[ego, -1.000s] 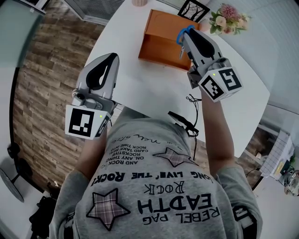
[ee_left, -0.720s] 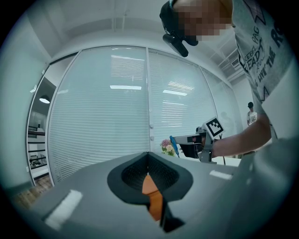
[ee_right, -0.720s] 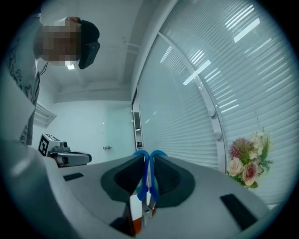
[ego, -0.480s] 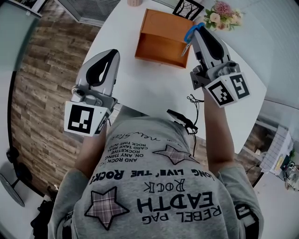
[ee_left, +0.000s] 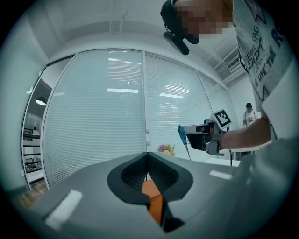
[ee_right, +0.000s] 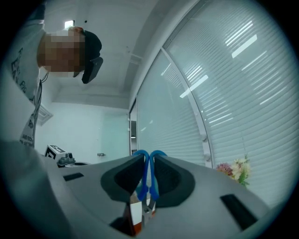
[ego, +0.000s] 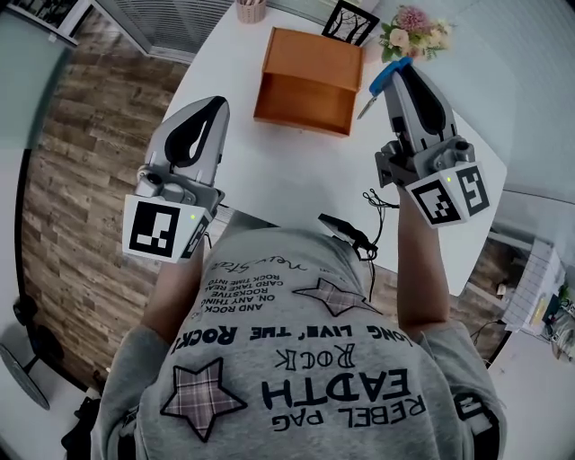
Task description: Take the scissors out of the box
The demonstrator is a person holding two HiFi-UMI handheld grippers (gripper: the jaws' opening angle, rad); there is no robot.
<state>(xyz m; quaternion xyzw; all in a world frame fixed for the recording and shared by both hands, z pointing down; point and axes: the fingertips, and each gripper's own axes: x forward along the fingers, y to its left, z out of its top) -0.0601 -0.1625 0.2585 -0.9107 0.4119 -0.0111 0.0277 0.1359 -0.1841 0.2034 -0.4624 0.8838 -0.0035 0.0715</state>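
Nearest, the left claw point(ego: 214, 108) hangs over the near edge of the white surface point(ego: 296, 171). Its jaws are together with nothing between them, as the left gripper view shows. To its right, a little farther out, the right claw point(ego: 401, 70) is clamped on the scissors point(ego: 384, 78). The right gripper view shows the two blue handle loops pinched between the pads point(ee_right: 166, 177). The blades point down and to the left in the head view. The scissors are out of the box point(ego: 310, 81) and held in the air just right of its near right corner. The orange box sits on the surface beyond both claws. Past it stand flowers point(ego: 412, 22), a dark frame point(ego: 349, 20) and a cup point(ego: 251, 10).
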